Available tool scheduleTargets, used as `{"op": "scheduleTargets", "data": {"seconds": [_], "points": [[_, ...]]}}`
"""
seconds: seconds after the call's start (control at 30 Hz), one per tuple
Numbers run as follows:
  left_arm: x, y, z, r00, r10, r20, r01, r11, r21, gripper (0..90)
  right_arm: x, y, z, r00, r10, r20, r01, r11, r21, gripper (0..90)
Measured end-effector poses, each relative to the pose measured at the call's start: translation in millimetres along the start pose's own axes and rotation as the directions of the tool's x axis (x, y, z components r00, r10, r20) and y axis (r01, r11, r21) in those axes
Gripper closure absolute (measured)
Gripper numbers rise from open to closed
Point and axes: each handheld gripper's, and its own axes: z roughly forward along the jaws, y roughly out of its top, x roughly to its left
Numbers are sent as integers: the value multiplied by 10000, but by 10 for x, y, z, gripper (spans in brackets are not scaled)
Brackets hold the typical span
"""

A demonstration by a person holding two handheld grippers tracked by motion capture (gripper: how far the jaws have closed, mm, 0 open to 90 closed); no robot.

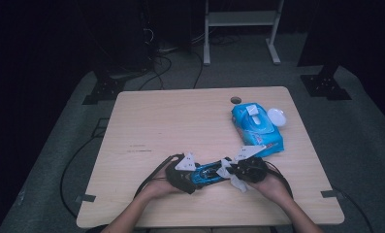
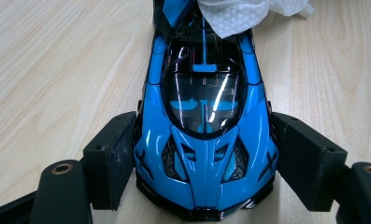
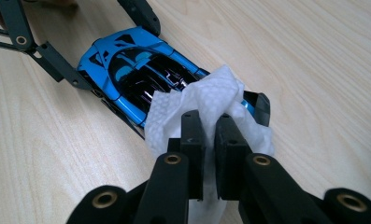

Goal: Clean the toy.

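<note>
Left gripper (image 2: 204, 186) clamps the blue toy car's (image 2: 204, 140) nose near the table's (image 1: 180, 121) front edge; right gripper (image 3: 210, 154) pinches a soft wet wipe (image 3: 197, 100) against its tail. Glossy, rigid, probably slippery bodywork: hold by the flanks.

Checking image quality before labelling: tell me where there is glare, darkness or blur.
High view: dark surroundings, lit table, soft detail. Left gripper view: white glare streaks on the toy car windscreen. Right gripper view: sharp wipe, reflections on the car roof.
</note>
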Motion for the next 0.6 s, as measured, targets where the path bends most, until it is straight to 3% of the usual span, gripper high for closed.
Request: {"op": "scheduleTargets", "data": {"seconds": [0.2,0.23,0.4,0.43,0.47,0.6], "points": [[-4,-1,2,10000,-49,16,49,10000,-8,254,151,61,99,9973,-178,-716,164,9997,-198,836],[0,-3,-2,10000,-57,35,57,10000,19,255,216,98,136,9975,-508,-500,503,9987,-123,836],[-8,1,9,10000,-2,-24,2,10000,-6,254,154,78,105,9988,-381,-322,379,9993,-61,836],[-5,-3,6,10000,6,-9,-6,10000,22,254,90,45,53,9995,-265,156,266,9996,-38,835],[-4,-4,5,10000,9,-9,-9,10000,33,254,64,30,32,9995,-192,262,194,9998,-54,835],[-4,-4,9,10000,36,-14,-36,10000,30,253,-16,-16,-7,9993,343,120,-340,9991,-245,835]]}}
